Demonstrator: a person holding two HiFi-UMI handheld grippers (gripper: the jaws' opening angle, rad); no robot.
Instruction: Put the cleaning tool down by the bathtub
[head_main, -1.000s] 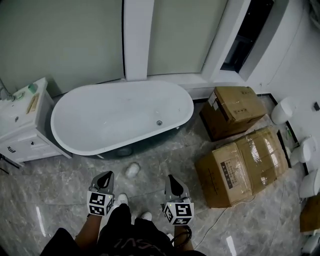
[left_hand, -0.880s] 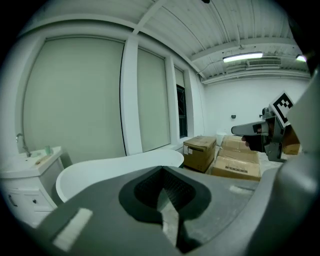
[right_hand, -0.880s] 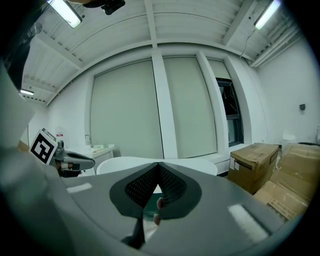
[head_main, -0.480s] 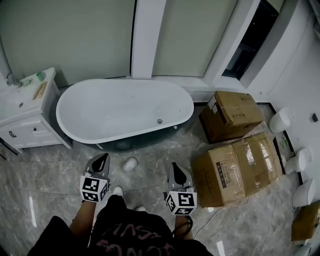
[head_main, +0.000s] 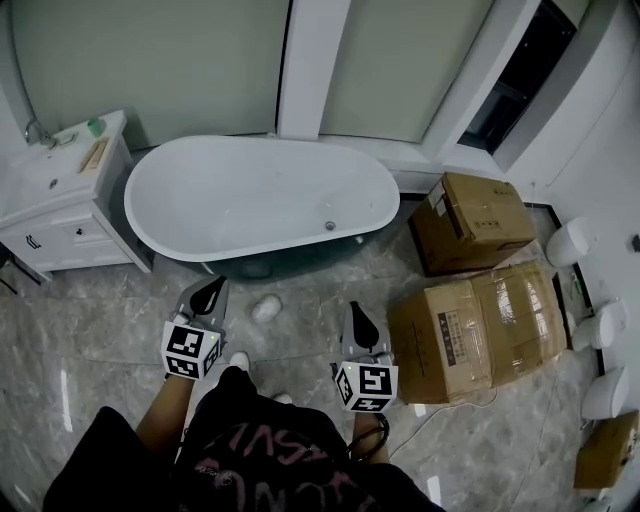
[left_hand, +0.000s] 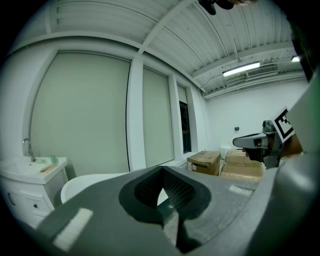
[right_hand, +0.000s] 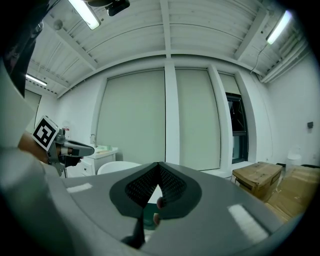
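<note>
Left tool and right tool hang closed and empty, since the white cleaning pad already lies beside the bathtub

Nearer bathtub now: left gripper, right gripper.

grey marble floor, white vanity at left, cardboard boxes right, blinded windows behind.
</note>
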